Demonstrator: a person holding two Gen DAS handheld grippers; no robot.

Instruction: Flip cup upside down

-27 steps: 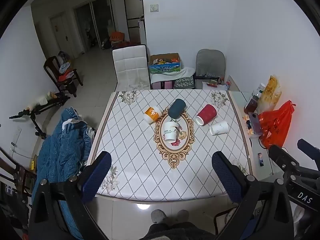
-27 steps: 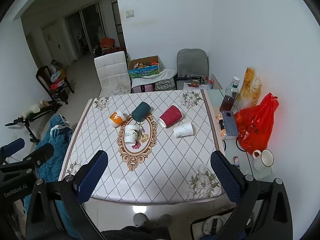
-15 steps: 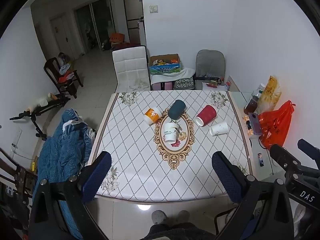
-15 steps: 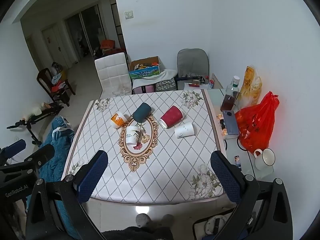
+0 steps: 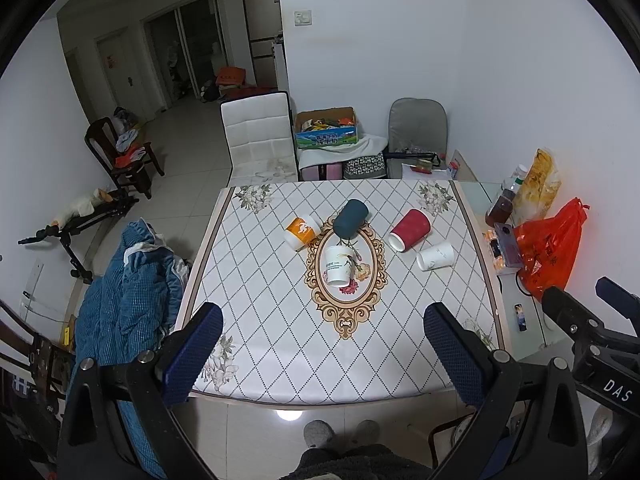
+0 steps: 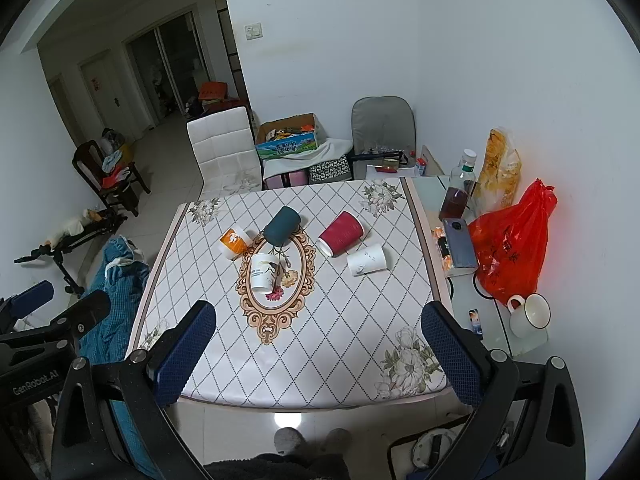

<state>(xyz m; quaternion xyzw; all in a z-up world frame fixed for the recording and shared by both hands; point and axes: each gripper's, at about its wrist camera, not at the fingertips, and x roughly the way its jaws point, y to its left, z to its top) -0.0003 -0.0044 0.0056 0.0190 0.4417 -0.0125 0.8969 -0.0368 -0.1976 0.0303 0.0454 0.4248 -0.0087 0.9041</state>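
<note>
Five cups lie tipped mid-desk [image 5: 280, 344], well beyond both grippers, jaws apart and empty — bring the right gripper [image 6: 316, 354] to the white cup [image 6: 367, 260], clamp its wall, then rotate rim-down

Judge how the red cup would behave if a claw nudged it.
The red cup lies on its side, so it would probably roll, curving since it tapers. It looks like ribbed paper: likely light, easy to crush, and not slippery.

Five cups [image 5: 340, 265] lying mid-table [image 5: 280, 352] — chairs [image 5: 258, 140] behind, side shelf [image 6: 460, 280] to the right.
</note>
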